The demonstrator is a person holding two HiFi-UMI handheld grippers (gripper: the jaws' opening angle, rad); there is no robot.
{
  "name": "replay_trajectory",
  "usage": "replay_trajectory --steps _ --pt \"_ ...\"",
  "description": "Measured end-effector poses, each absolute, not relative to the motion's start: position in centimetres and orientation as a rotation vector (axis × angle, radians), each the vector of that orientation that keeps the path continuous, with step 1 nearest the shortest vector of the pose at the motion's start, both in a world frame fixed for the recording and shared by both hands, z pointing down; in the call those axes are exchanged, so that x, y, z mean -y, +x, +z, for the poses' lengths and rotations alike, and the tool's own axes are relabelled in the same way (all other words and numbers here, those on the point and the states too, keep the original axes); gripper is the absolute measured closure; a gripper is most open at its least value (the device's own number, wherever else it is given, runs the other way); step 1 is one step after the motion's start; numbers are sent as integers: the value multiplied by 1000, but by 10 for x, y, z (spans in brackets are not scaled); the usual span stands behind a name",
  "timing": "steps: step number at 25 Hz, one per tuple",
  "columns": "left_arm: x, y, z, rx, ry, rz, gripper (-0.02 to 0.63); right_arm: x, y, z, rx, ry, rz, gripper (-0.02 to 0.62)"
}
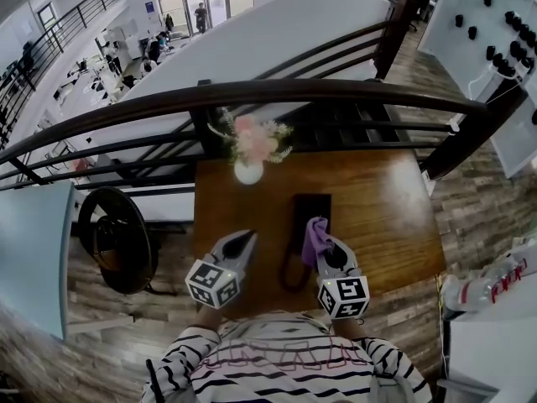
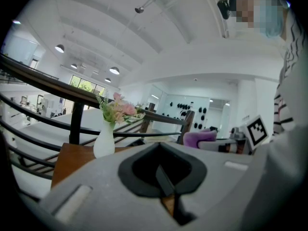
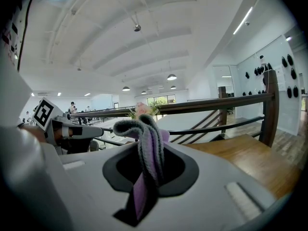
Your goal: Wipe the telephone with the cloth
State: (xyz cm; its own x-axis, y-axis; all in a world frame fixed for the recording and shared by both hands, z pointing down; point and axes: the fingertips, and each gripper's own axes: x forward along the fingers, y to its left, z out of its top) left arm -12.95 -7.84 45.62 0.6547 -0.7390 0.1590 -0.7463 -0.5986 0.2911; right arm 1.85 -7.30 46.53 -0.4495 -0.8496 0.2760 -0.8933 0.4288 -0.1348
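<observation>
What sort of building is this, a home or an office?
Likely an open-plan office, seen from a mezzanine: the railing overlooks desks below, with glass entrance doors beyond.

No readable text, brand or number in any view.

Closest candidates:
- The left marker cube (image 1: 212, 282), at the back of the left tool (image 1: 244, 238), carries a black-and-white square code only. No letters or digits.
- The right marker cube (image 1: 344, 296), at the back of the right tool (image 1: 319, 240), is the same, pattern only. It also shows in the left gripper view, again with no characters.
- The white object (image 1: 491, 285), well off to the right of the right tool, has red print on it, too blurred to read.
- The blue panel (image 1: 149, 7), on the wall far ahead of the left tool, is too small to tell.
</observation>
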Motion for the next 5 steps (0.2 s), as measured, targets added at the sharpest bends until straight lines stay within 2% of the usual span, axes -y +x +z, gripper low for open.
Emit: replay_trajectory --steps 5 --pt "82 -130 453 1182 2542 33 606 77 18 463 2512 1544 394 543"
